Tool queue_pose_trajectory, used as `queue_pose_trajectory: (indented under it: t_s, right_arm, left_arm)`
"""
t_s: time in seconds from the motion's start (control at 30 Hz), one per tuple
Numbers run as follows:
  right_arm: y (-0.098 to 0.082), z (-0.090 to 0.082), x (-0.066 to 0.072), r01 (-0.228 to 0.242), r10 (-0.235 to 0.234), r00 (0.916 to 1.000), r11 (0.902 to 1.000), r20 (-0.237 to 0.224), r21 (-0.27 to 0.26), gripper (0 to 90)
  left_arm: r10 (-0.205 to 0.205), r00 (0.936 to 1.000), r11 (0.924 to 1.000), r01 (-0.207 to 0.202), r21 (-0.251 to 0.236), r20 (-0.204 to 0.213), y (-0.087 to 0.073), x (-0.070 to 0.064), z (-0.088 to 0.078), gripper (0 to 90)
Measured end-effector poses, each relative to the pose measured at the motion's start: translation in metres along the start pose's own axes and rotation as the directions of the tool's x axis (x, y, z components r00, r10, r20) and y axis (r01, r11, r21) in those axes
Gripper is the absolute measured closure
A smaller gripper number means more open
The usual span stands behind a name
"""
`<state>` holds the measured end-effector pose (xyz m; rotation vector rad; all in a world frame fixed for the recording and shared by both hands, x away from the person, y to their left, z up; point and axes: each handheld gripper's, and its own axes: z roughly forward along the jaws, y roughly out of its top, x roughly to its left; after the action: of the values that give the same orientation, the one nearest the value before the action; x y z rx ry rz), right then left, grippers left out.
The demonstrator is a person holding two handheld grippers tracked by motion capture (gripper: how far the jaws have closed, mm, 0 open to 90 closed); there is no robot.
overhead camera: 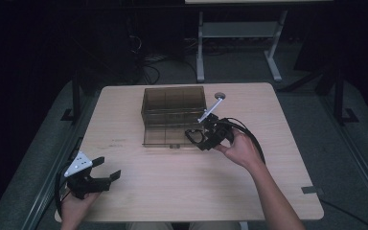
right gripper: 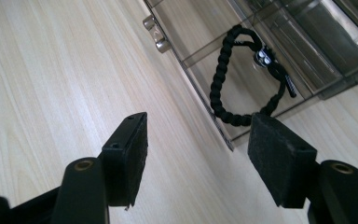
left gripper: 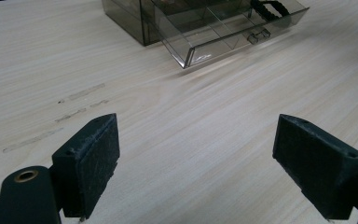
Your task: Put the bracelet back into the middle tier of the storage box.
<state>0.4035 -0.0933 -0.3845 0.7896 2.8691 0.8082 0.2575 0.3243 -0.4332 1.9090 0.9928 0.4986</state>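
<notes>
On the pale wood-grain table I see the biggest item first: a smoky, see-through plastic drawer box, square-cornered and set toward the far middle. Its bottom drawer is pulled out toward me, split by thin walls into compartments. A black braided bracelet lies in the drawer's right-end compartment, looped in a rough oval, with a small metal clasp on its far side and knotted tails. A little clear handle sits on the drawer front.

Beyond the table the room is dark, with grey floor, the white legs of another desk and some cables behind.

My right gripper sits at the drawer's right end, just near the bracelet; its jaws stand apart with nothing between the pads, and the bracelet lies free beyond them. My left gripper rests at the near left corner, well apart from the box, jaws spread wide over bare wood, holding nothing.
</notes>
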Motion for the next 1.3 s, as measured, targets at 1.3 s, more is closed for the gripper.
queue_pose_trajectory:
  t_s: [1.3]
  right_arm:
    - [-0.065,-0.020,-0.002,-0.047,0.047,0.9982,0.9989,0.039,0.000,33.8]
  left_arm:
    - [0.013,0.9999,0.9998,-0.013,0.012,0.002,0.000,-0.003,0.004,14.0]
